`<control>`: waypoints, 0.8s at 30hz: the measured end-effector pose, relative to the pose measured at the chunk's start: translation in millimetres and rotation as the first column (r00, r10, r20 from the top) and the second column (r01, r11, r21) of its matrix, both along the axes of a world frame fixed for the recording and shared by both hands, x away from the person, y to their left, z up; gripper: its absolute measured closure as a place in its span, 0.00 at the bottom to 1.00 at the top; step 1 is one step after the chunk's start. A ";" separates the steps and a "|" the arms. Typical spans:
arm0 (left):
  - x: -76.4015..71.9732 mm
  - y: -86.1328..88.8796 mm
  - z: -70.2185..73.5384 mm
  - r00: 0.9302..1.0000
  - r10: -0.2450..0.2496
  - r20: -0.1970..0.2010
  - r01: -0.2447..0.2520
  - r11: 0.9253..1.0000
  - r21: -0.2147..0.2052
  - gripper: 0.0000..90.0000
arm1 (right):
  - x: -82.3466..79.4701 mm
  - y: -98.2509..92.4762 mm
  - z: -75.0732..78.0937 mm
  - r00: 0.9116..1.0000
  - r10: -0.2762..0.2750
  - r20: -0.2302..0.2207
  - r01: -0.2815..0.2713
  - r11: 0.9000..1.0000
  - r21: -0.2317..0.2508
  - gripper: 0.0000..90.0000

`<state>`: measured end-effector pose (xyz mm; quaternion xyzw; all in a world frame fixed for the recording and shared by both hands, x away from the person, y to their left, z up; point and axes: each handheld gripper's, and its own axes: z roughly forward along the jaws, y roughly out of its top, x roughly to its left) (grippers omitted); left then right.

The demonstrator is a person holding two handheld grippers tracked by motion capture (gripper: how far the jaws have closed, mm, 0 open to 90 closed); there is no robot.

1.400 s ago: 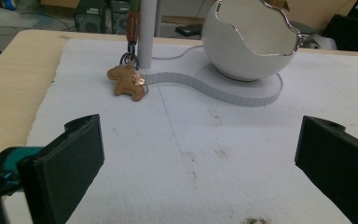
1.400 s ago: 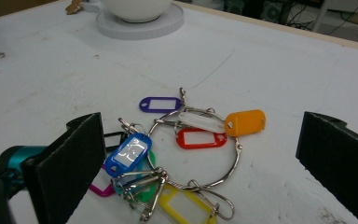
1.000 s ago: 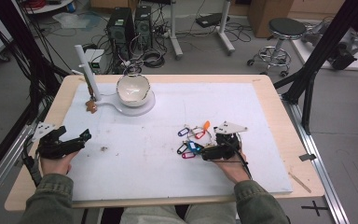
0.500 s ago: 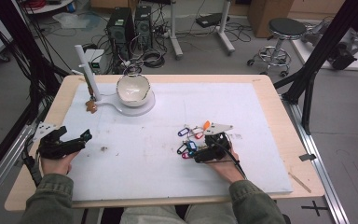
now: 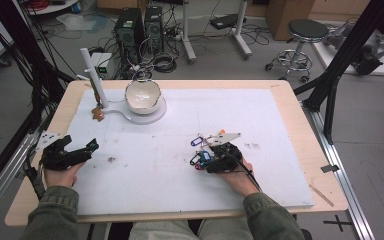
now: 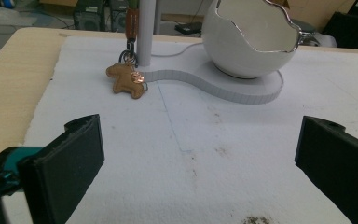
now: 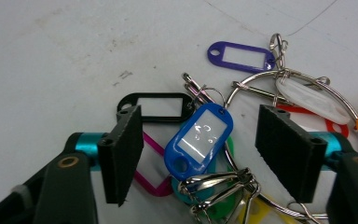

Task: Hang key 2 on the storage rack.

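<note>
A bunch of coloured key tags [image 5: 198,149] on a wire ring lies on the white mat, right of centre. My right gripper [image 5: 204,160] is low over its near side, pointing left. In the right gripper view a blue tag [image 7: 198,140] lies between the black pads [image 7: 286,149], with a gap on each side. The jaws have just been closing and touch nothing, so my right gripper [image 7: 205,151] is open. Around it lie a black tag [image 7: 156,106], a purple tag [image 7: 240,56] and a white tag [image 7: 310,100]. My left gripper [image 5: 88,148] rests at the mat's left edge, wide open and empty [image 6: 198,154].
A white egg-shaped bowl [image 5: 142,94] sits on a flat white stand [image 6: 242,88] at the back left. Beside it rises a white post [image 5: 92,67] with a brown horse keychain [image 6: 127,81] hanging at its foot. A wooden stick [image 5: 321,195] lies near the table's right front corner.
My right gripper has slid left and down onto the bunch of key tags, and its jaws have narrowed around the blue tag. The left gripper has stayed put.
</note>
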<state>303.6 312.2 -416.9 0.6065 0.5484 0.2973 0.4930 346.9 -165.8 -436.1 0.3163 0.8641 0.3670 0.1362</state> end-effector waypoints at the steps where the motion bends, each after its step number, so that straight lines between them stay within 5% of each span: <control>1: 0.0 0.1 -0.1 1.000 0.000 -0.001 0.000 1.000 0.003 0.02 | 1.5 1.1 -0.1 1.000 -0.003 0.005 0.003 1.000 -0.017 0.45; 6: -0.3 0.5 -0.8 1.000 0.000 -0.006 0.000 1.000 0.007 0.02 | 6.9 6.3 -1.5 0.999 -0.003 -0.047 0.001 0.999 -0.050 0.70; 9: -0.8 0.5 -0.8 1.000 -0.001 -0.003 0.001 1.000 0.007 0.02 | 5.0 9.4 2.3 0.999 -0.021 -0.024 0.019 0.997 -0.075 0.76; 15: -1.8 0.8 -1.2 1.000 -0.004 -0.006 0.004 1.000 0.012 0.02 | 5.6 11.4 4.0 0.999 -0.013 -0.035 0.011 0.997 -0.073 0.76; 24: -2.1 1.6 -1.4 1.000 -0.007 0.001 0.007 1.000 0.011 0.02 | 6.2 4.9 11.5 0.999 -0.034 -0.037 0.034 0.999 -0.003 0.76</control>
